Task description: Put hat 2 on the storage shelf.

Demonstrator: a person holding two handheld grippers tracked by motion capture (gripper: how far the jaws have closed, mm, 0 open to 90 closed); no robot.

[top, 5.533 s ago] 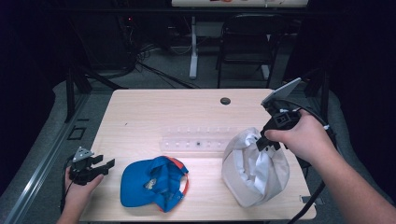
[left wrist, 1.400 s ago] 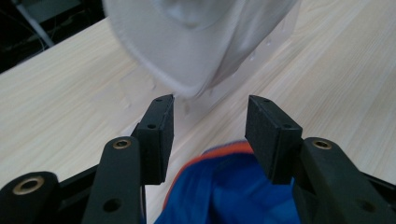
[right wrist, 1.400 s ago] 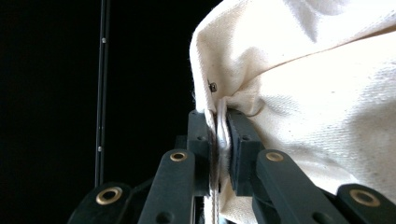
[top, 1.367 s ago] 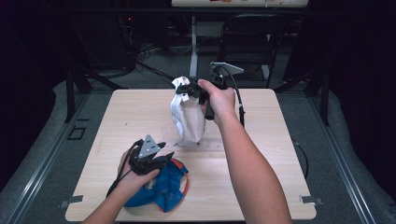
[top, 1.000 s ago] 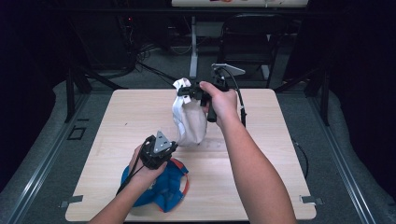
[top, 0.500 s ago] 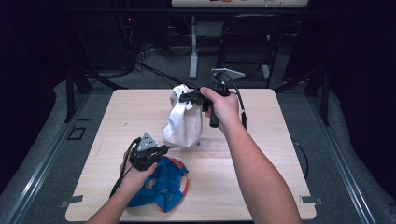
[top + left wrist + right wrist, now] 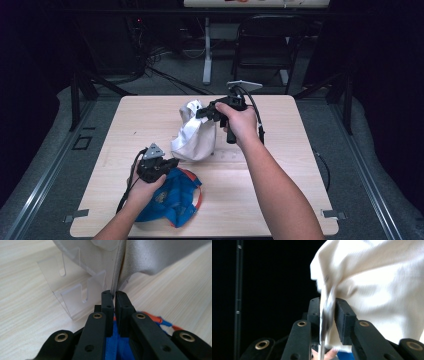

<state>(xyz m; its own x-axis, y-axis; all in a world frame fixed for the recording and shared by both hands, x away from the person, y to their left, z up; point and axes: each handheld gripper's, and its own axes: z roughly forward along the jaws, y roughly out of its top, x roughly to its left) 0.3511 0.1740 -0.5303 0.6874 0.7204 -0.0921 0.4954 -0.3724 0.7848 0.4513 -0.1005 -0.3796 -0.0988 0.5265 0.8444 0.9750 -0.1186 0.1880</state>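
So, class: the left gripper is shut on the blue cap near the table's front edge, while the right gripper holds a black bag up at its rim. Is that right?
One detail is wrong: the bag is white, not black, as the high view shows. The right gripper has its rim between the jaws, which have just been opening. The left gripper is shut on the blue cap.

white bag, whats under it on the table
A clear plastic rack sticks out from beneath the white bag in the left gripper view, resting on the table. How far the rack runs under the fabric is covered. The blue cap lies apart, nearer the person.
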